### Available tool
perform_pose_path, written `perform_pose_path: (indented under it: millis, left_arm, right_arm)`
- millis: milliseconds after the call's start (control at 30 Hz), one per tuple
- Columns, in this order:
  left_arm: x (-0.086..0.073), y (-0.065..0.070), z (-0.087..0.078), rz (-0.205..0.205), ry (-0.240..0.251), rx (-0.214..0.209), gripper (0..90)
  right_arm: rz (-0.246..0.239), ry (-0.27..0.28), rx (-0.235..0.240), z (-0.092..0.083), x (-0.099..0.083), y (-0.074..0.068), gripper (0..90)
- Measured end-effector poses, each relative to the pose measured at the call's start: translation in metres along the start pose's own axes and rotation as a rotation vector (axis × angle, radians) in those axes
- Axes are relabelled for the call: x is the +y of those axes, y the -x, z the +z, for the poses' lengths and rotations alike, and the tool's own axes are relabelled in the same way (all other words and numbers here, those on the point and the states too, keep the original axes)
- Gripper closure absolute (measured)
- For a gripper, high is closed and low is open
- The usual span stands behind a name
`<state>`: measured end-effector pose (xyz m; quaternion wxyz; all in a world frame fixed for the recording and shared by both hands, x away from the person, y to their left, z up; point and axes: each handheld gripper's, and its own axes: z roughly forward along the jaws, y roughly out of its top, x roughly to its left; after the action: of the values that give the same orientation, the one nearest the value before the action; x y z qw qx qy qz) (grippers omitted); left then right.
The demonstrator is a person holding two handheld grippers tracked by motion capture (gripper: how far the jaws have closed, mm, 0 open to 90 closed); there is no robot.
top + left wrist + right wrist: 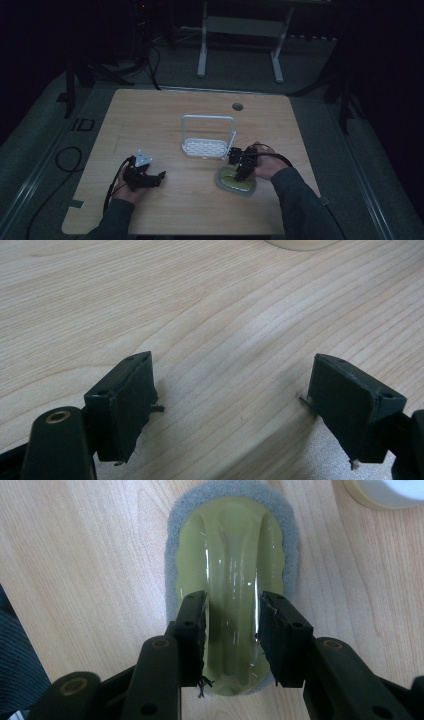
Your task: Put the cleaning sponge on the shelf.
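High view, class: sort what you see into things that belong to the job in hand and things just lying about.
In the job:
right gripper, jaws astride the handle
green scrubber with grey sponge rim

Lying about:
white rack
left gripper, open over bare table

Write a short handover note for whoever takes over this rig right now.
Left gripper: open, nothing held, resting low on the table.
Right gripper: its fingers straddle the raised green handle of the scrubbing sponge; a firm grip cannot be confirmed.
The sponge lies flat in front of the white rack.
Done: reached the sponge.
Left: finish the grasp, lift it, probably move it to the rack.
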<state>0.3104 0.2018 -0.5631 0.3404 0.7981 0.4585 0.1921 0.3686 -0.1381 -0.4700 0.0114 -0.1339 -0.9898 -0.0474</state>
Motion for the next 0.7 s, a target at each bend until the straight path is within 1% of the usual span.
perform_pose_path:
  millis: [300,433,700]
  left_arm:
    - [0.0000,-0.0001,-0.0001,0.001,-0.001,0.000,19.2]
    - [0.0000,-0.0001,-0.0001,0.002,-0.001,0.000,19.2]
    - [0.0000,0.0000,0.0000,0.000,0.000,0.000,19.2]
  right_arm:
    - [0.004,-0.036,0.021,0.0048,0.0008,0.0020,65.8]
    - [-0.004,-0.039,0.020,0.0059,0.0013,0.0026,69.9]
    - [-0.025,-0.047,-0.001,0.0039,0.0043,0.0001,71.0]
